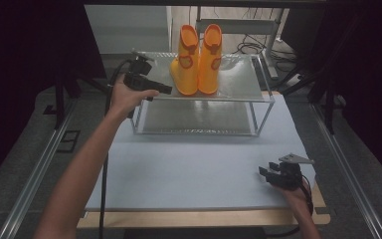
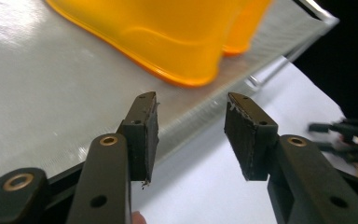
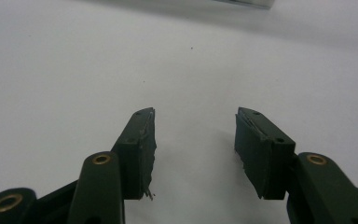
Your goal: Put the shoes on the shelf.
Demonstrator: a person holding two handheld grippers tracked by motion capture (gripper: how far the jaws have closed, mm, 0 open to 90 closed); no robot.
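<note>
a pair of glossy orange rubber boots (image 1: 197, 60) stands upright on the top tier of a two-tier shelf (image 1: 258, 107) with a thin metal frame and frosted, finely ribbed panels, at the far middle of the table. the left gripper (image 1: 165, 90) hangs at the shelf's left end, its black jaws spread wide and empty, near the left boot's rounded toe (image 2: 186, 70). the right gripper (image 1: 264, 173) rests low at the near right on the smooth pale blue mat (image 1: 189, 169), jaws wide with nothing between them; its ridged pads (image 3: 256, 149) look worn.
</note>
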